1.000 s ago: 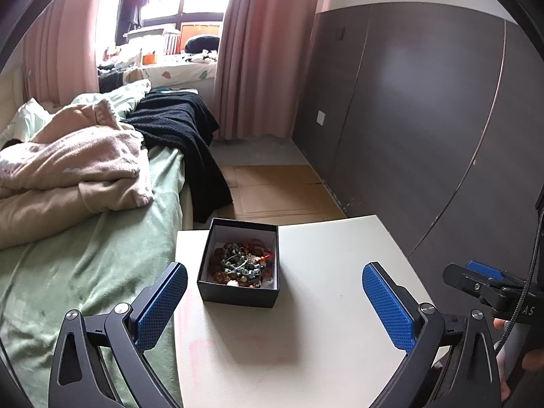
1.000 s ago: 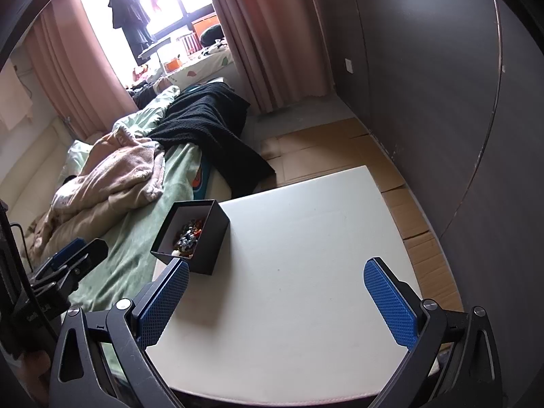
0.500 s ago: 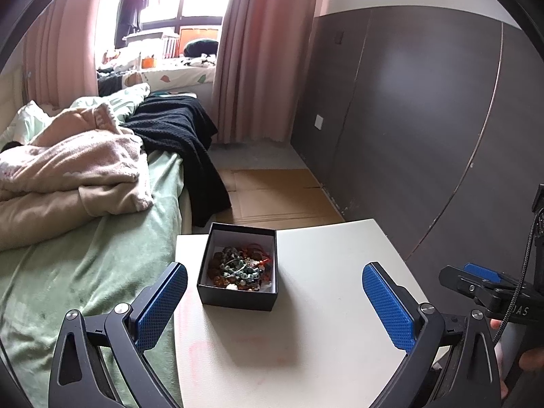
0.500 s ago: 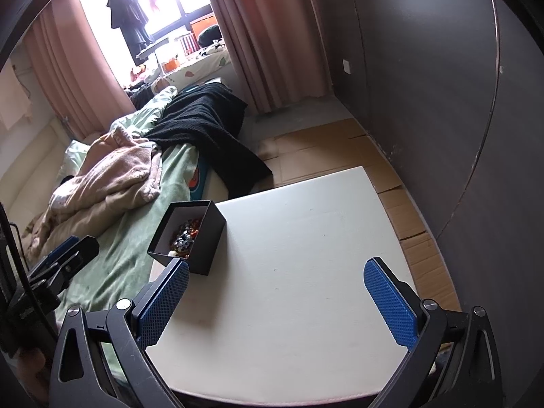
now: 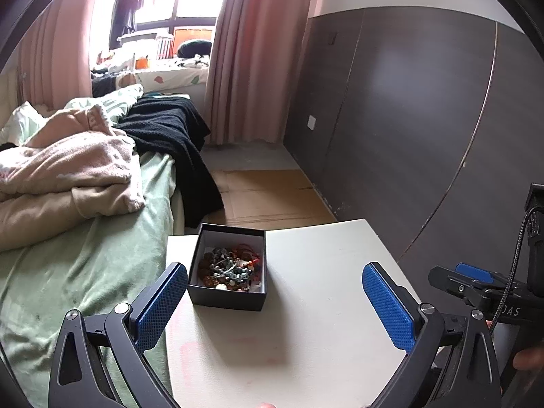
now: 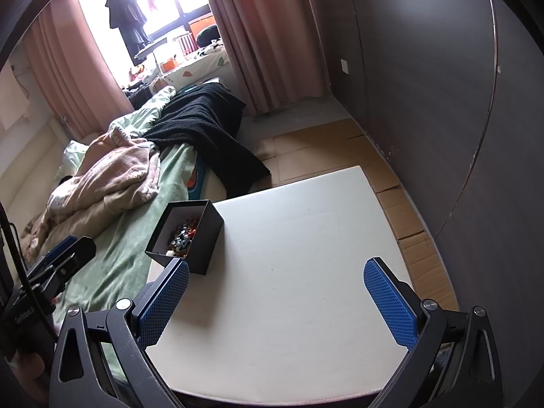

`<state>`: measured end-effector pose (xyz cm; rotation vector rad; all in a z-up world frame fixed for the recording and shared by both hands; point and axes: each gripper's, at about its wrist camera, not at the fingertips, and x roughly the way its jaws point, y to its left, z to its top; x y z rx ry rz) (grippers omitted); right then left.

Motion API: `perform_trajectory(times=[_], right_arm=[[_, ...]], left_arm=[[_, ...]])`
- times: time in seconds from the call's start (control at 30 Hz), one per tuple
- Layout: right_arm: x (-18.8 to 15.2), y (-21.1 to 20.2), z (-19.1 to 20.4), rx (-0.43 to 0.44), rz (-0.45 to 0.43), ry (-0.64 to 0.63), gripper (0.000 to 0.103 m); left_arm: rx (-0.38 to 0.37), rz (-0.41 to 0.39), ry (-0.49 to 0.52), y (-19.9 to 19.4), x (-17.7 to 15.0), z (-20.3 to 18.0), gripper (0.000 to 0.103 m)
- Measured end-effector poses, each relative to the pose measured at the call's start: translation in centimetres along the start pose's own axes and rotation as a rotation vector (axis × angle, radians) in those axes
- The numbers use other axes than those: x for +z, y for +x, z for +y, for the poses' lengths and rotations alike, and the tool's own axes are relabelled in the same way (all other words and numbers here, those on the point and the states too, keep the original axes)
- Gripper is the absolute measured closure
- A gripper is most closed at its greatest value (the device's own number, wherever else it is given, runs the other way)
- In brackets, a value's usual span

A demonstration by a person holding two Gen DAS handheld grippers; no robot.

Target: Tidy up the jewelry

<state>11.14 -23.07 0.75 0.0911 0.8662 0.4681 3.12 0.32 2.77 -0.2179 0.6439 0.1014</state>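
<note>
Tangles are our worry: with the left gripper (image 5: 275, 301) and right gripper (image 6: 277, 301) both spread wide and empty, the black box (image 5: 229, 273) of knotted jewelry (image 5: 231, 267) just ahead of our left finger could drag toward the table (image 5: 323, 323) edge.

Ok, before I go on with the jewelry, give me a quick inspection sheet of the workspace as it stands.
Surface: white table, faint pinkish stain near the left gripper's side; otherwise bare.
Job's things: open black box at the table's bed-side edge, holding tangled beaded jewelry; no lid seen.
Clutter: nothing seen on the table.
Grippers: left gripper and right gripper both open, empty, short of the box.
Cables: black cable running down the right gripper's body.
Surroundings: bed with pink blanket and black throw against the table; cardboard on the floor; dark wall panels.
</note>
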Motion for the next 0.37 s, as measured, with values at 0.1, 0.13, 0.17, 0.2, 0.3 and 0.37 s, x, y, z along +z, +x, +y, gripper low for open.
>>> perform_trajectory(times=[0.1, 0.13, 0.17, 0.2, 0.3, 0.37], right_arm=[[0.0, 0.1, 0.0, -0.005, 0.004, -0.001, 0.0], [-0.1, 0.1, 0.0, -0.007, 0.006, -0.001, 0.0], [-0.1, 0.2, -0.2, -0.007, 0.01, -0.003, 0.0], [-0.1, 0.3, -0.2, -0.009, 0.014, -0.004, 0.0], [-0.2, 0.5, -0.4, -0.015, 0.026, -0.004, 0.0], [-0.3, 0.8, -0.4, -0.018, 0.032, -0.003, 0.0]], left_arm=[[-0.001, -0.002, 0.009, 0.2, -0.1, -0.3, 0.001], [0.005, -0.004, 0.018, 0.2, -0.2, -0.5, 0.001], [0.016, -0.006, 0.027, 0.4, -0.2, -0.6, 0.001], [0.032, -0.007, 0.033, 0.5, -0.3, -0.7, 0.001], [0.042, -0.003, 0.025, 1.0, -0.3, -0.5, 0.001], [0.039, 0.002, 0.021, 1.2, -0.3, -0.3, 0.001]])
